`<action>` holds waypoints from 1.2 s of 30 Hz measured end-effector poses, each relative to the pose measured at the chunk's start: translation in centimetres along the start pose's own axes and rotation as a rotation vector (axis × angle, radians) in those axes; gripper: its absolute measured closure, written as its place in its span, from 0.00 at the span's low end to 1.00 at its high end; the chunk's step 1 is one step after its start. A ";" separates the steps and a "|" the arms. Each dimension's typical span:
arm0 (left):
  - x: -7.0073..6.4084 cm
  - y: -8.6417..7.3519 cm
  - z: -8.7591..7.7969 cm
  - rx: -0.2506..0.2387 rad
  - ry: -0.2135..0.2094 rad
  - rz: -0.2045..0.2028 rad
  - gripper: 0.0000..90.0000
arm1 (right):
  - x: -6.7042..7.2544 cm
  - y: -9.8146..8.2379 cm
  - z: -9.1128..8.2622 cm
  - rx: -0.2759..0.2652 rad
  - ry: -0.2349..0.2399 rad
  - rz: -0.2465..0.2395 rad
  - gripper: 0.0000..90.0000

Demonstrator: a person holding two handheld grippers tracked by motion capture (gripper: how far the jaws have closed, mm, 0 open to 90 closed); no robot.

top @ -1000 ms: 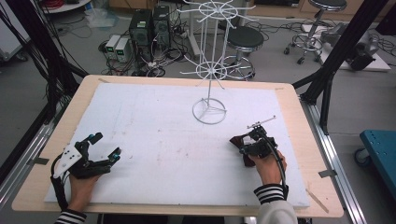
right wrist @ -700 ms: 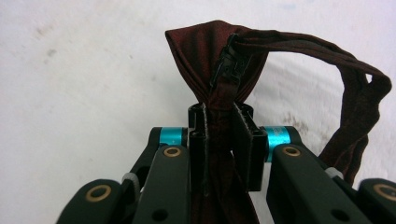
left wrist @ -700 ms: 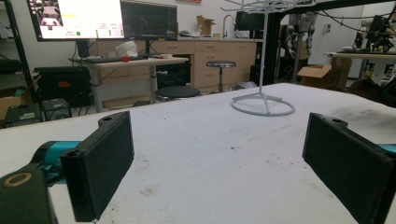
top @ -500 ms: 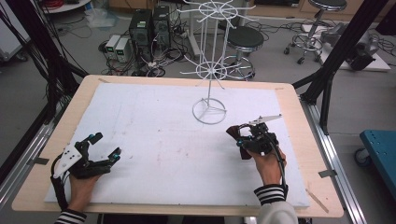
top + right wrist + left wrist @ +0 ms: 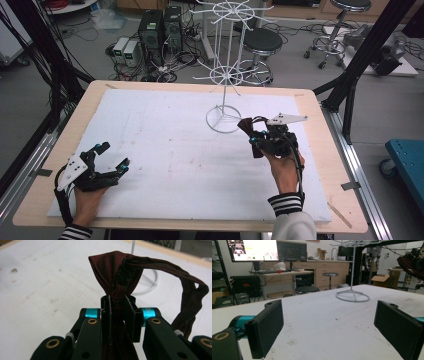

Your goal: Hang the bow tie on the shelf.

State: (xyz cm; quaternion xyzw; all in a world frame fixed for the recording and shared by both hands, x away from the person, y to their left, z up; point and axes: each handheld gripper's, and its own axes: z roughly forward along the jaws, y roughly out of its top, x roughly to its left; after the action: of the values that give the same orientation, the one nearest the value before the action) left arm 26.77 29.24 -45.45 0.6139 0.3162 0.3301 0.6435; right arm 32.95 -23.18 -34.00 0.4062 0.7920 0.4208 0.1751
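Observation:
A dark red bow tie stands pinched at its knot between the pads of my right gripper, which is shut on it. Its strap loops off to the right. In the high view the right gripper holds the bow tie just right of the white wire rack's ring base. My left gripper rests at the near left of the table, open, with nothing between its pads. From the left gripper view, the rack base lies ahead and the bow tie hangs at the top right.
The white foam mat covers the wooden table. The rack's pole carries spoked wire tiers above its base. Stools, computers and cables stand on the floor beyond the far edge.
My right gripper has carried the bow tie forward and a little left, closer to the rack base. The left gripper has stayed put.

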 end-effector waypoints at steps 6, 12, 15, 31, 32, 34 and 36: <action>0.0 0.0 0.0 0.001 -0.001 0.000 0.10 | 0.2 1.0 -0.8 -0.105 0.016 -0.037 0.86; 0.0 0.0 0.0 0.002 -0.001 0.001 0.10 | 0.3 1.9 -1.4 -0.199 0.060 -0.063 0.86; 0.0 0.0 0.0 0.001 -0.001 0.001 0.10 | 0.3 2.1 -1.5 -0.235 0.067 -0.068 0.86; 0.0 0.0 0.0 0.001 -0.001 0.001 0.10 | 1.0 4.7 -1.2 -0.323 0.103 -0.105 0.86; 0.0 0.0 0.0 0.001 -0.001 0.000 0.10 | 1.0 5.0 -1.1 -0.325 0.105 -0.108 0.86; 0.0 0.0 0.0 0.000 0.000 0.000 0.10 | 1.1 5.1 -1.0 -0.325 0.106 -0.107 0.86; 0.0 0.0 0.0 0.001 0.000 0.000 0.10 | 1.2 5.5 -0.8 -0.333 0.104 -0.110 0.86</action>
State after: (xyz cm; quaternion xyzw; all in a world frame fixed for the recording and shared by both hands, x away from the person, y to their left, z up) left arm 26.77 29.26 -45.45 0.6145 0.3163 0.3297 0.6432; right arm 34.43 -20.90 -29.00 0.3056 0.7403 0.5563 0.2215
